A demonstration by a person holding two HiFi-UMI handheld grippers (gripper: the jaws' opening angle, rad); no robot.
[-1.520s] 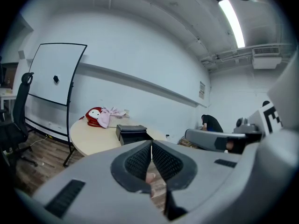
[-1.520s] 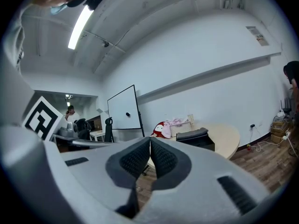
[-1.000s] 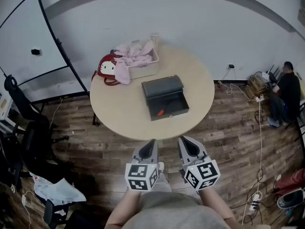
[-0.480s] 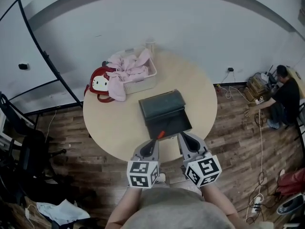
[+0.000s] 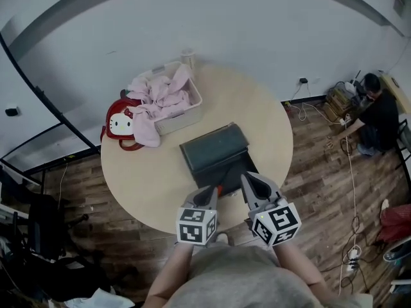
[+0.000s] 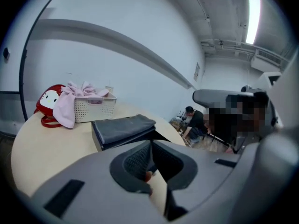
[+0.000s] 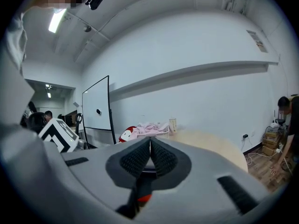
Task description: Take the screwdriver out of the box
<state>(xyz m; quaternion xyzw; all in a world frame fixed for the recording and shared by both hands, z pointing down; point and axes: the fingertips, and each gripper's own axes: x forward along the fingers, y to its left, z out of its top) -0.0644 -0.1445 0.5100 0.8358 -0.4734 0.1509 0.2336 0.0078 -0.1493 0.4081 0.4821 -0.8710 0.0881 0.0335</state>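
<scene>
The dark grey box [image 5: 214, 150] lies on the round table [image 5: 141, 172] with its lid tipped back. Inside its near end I see the red handle of the screwdriver [image 5: 219, 190], partly hidden by my left gripper [image 5: 210, 194]. This gripper is shut and empty, its tip over the box's near left corner. My right gripper [image 5: 248, 180] is shut too, over the box's near right corner. In the left gripper view, the box [image 6: 122, 129] sits just beyond the closed jaws [image 6: 151, 146]. Below the right gripper's [image 7: 150, 141] jaws, a red bit of the screwdriver [image 7: 145, 198] shows.
A white basket [image 5: 172, 112] of pink cloth and a red cartoon bag [image 5: 121, 124] sit at the table's far left, with a cup [image 5: 187, 58] behind them. A person [image 5: 376, 113] crouches by cables at the right wall. A whiteboard frame [image 5: 38, 92] stands to the left.
Both grippers have moved forward from over the floor to over the table's near edge, reaching the box's near end. The table has come closer in view. Both stay shut.
</scene>
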